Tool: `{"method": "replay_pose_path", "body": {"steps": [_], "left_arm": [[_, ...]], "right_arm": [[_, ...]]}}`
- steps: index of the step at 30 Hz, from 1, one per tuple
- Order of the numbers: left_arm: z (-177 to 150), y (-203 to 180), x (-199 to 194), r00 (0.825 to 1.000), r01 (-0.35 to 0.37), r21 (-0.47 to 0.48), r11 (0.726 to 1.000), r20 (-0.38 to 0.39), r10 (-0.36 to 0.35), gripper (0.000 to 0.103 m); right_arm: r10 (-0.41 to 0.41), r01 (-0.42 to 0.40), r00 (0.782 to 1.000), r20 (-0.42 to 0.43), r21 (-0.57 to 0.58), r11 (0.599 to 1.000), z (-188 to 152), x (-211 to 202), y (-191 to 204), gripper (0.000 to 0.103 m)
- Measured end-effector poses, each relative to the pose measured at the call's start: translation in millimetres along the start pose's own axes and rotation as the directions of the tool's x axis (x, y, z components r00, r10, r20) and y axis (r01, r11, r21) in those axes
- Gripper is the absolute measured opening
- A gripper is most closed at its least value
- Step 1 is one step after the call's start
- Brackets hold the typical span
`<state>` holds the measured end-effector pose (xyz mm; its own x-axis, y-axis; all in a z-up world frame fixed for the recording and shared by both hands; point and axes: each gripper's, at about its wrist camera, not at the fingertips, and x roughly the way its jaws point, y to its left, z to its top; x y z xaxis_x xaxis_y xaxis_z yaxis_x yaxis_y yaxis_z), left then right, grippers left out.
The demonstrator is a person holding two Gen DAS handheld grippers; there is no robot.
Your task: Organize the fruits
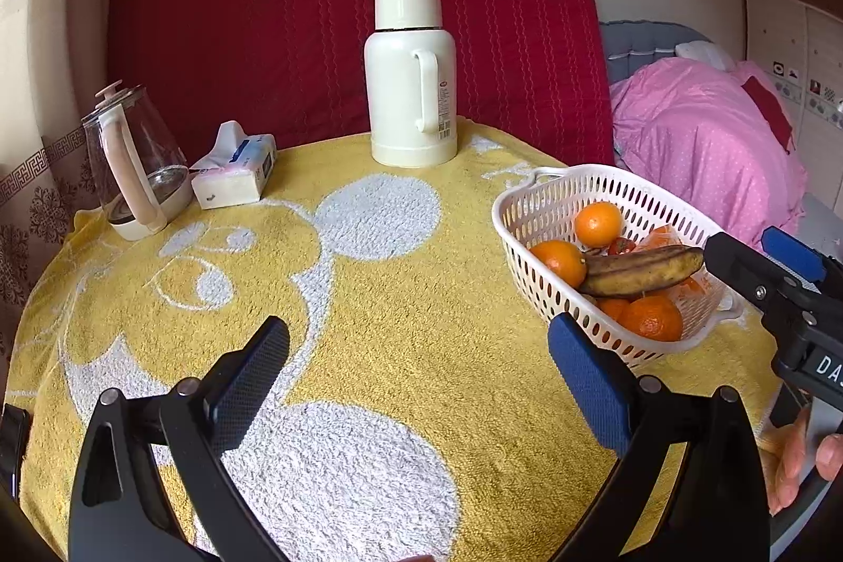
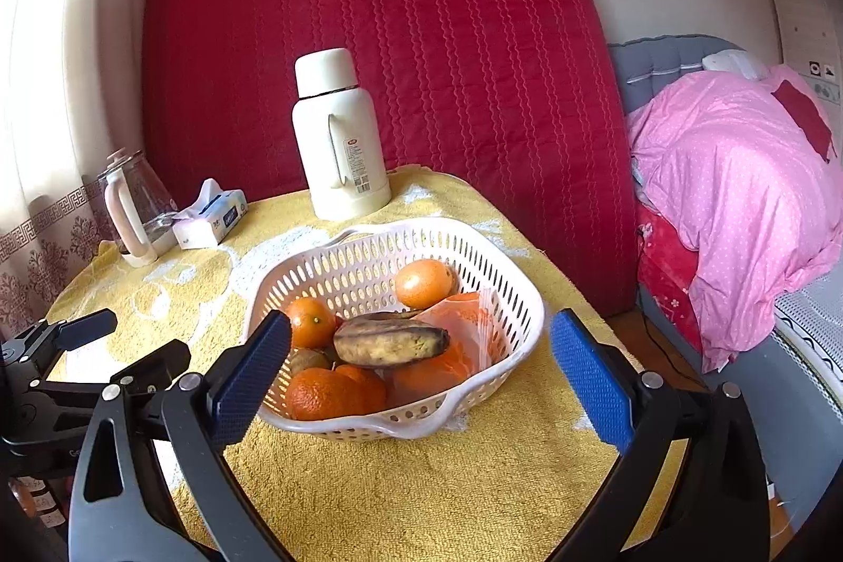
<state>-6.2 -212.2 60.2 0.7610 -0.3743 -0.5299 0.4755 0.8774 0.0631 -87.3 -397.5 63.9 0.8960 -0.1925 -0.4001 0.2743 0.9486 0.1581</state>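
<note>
From the left wrist, the left gripper [image 1: 419, 370] hangs tilted down over the yellow towel [image 1: 421, 298], fingers spread wide with nothing between them. The white basket [image 1: 527, 219] sits to its right, holding oranges [image 1: 598, 223] and a browned banana [image 1: 640, 269]. The right gripper [image 1: 753, 256] reaches in at the basket's far side, a hand [image 1: 790, 462] below it.

From the right wrist, the right gripper [image 2: 421, 372] points down at the basket [image 2: 369, 420], fingers wide apart and empty, flanking its near rim. The banana [image 2: 390, 343] lies atop the oranges [image 2: 424, 283]. The left gripper [image 2: 126, 346] shows at left.
</note>
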Motion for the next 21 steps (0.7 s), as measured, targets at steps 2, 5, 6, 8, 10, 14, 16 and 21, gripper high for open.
{"method": "replay_pose_path", "body": {"steps": [2, 5, 6, 8, 10, 14, 16, 21], "left_arm": [[-1.6, 2.8, 0.6, 1.0, -0.003, -0.01, 1.0, -0.002, 0.003, 0.098], [-2.6, 5.9, 0.1, 1.0, -0.006, -0.019, 1.0, -0.001, 0.006, 0.098], [-2.9, 6.4, -0.4, 1.0, -0.004, -0.022, 1.0, 0.002, 0.004, 0.098], [-4.0, 6.4, -1.9, 1.0, 0.004, -0.025, 1.0, 0.006, -0.004, 0.098], [-4.5, 5.2, -2.5, 1.0, 0.011, -0.022, 1.0, 0.008, -0.011, 0.098], [-6.0, 2.4, -3.1, 1.0, 0.004, -0.011, 1.0, 0.009, -0.004, 0.098], [-6.4, 1.9, -3.1, 1.0, -0.007, -0.006, 1.0, 0.012, 0.007, 0.098], [-7.1, 1.8, -2.1, 1.0, -0.013, -0.001, 1.0, 0.009, 0.013, 0.098]], "right_arm": [[0.01, -0.01, 1.0, -0.02, -0.009, 1.0, 0.5, -0.3, 3.7, 0.1], [0.001, -0.003, 0.999, -0.036, -0.045, 0.999, 0.2, 1.2, 11.3, 0.1], [-0.002, 0.0, 0.999, -0.039, -0.056, 0.998, -0.6, 1.6, 13.1, 0.1], [-0.015, 0.012, 0.999, -0.041, -0.077, 0.997, -2.7, 2.5, 16.2, 0.1], [-0.02, 0.015, 0.999, -0.048, -0.094, 0.995, -4.7, 4.3, 18.5, 0.1], [-0.017, 0.009, 0.998, -0.064, -0.117, 0.993, -8.9, 7.0, 22.1, 0.1], [-0.019, 0.009, 0.997, -0.073, -0.125, 0.992, -11.1, 9.4, 23.1, 0.1], [-0.028, 0.017, 0.996, -0.084, -0.134, 0.991, -15.1, 13.0, 24.1, 0.1]]}}
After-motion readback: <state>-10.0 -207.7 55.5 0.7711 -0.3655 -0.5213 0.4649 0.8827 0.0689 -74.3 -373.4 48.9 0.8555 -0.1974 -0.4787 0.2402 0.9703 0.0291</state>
